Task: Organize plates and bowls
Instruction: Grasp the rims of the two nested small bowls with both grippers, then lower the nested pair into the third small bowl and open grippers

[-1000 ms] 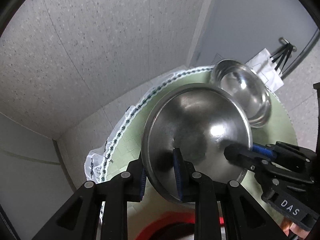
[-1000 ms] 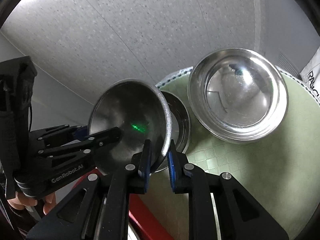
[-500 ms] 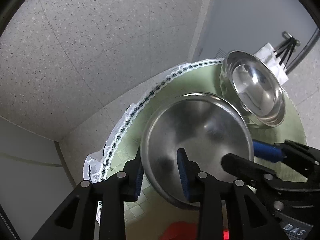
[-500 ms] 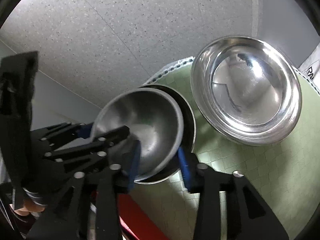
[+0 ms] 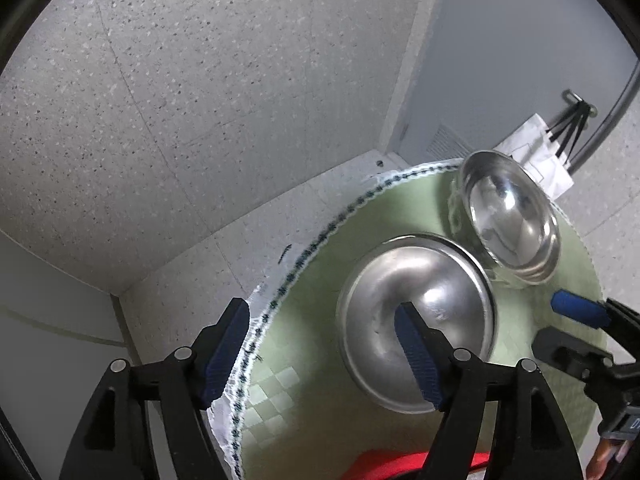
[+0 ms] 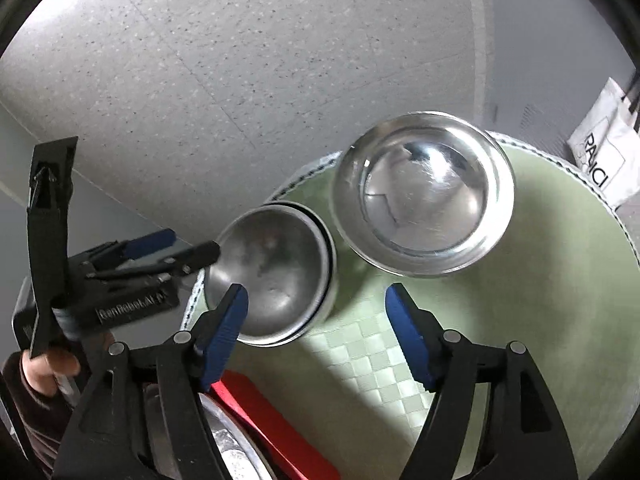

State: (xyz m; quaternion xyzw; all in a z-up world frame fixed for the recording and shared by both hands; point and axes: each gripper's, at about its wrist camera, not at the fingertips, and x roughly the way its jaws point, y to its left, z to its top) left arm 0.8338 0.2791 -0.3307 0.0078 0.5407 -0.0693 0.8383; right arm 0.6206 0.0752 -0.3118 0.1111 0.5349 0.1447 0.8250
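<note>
A small steel bowl (image 5: 412, 312) (image 6: 272, 272) sits nested in another steel bowl on the round green table (image 5: 320, 360) (image 6: 500, 320). A larger stack of steel bowls (image 5: 508, 224) (image 6: 424, 192) stands beside it, further back. My left gripper (image 5: 320, 344) is open, wide apart, above and in front of the small bowl; it also shows in the right wrist view (image 6: 176, 248) at the bowl's left edge. My right gripper (image 6: 316, 328) is open and empty just in front of the small bowl; its fingers (image 5: 576, 312) show at the right in the left wrist view.
A red tray edge (image 6: 272, 420) with a steel plate (image 6: 232, 448) lies at the near side of the table. A white paper bag (image 6: 604, 152) stands on the floor beyond the table. The table's lace trim (image 5: 280, 300) hangs over speckled floor.
Both grippers let go of the small bowl and opened wide. The bowl dropped from tilted in the air to resting in the lower bowl. Both grippers drew back.
</note>
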